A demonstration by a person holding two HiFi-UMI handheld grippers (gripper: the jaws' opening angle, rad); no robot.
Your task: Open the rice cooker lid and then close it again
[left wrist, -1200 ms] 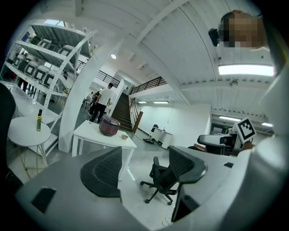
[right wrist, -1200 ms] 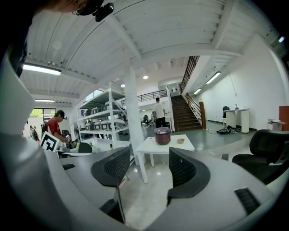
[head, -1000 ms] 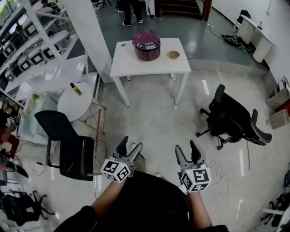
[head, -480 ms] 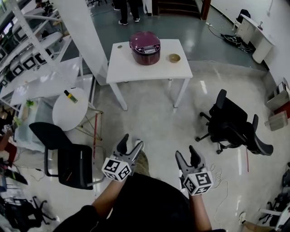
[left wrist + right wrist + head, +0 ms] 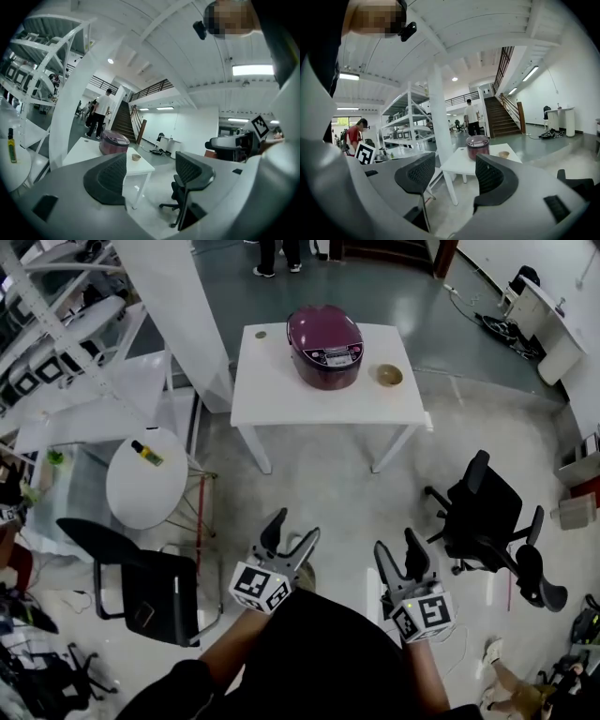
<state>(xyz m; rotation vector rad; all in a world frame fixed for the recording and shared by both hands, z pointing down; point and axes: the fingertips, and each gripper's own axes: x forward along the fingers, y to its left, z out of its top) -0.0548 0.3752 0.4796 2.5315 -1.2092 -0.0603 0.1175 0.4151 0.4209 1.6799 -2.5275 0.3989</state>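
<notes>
Not started yet: far from the rice cooker (image 5: 325,357), lid (image 5: 323,327) down. Left gripper (image 5: 292,531) and right gripper (image 5: 397,547) wide apart, holding nothing.

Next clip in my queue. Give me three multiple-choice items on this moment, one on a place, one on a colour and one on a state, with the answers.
1. Where does the small bowl stand?
A. On the white table, right of the rice cooker in the head view
B. On the cooker's lid
C. Between a gripper's jaws

2. What colour is the rice cooker?
A. White
B. Dark purple
C. Green

3. How do the left gripper and the right gripper stand?
A. Both shut on the lid
B. Both open and empty, well short of the table
C. Left shut, right open

Answers:
1. A, the bowl sits on the tabletop beside the cooker.
2. B, its lid and body are dark purple.
3. B, each gripper view shows jaws apart with nothing between them.
</notes>
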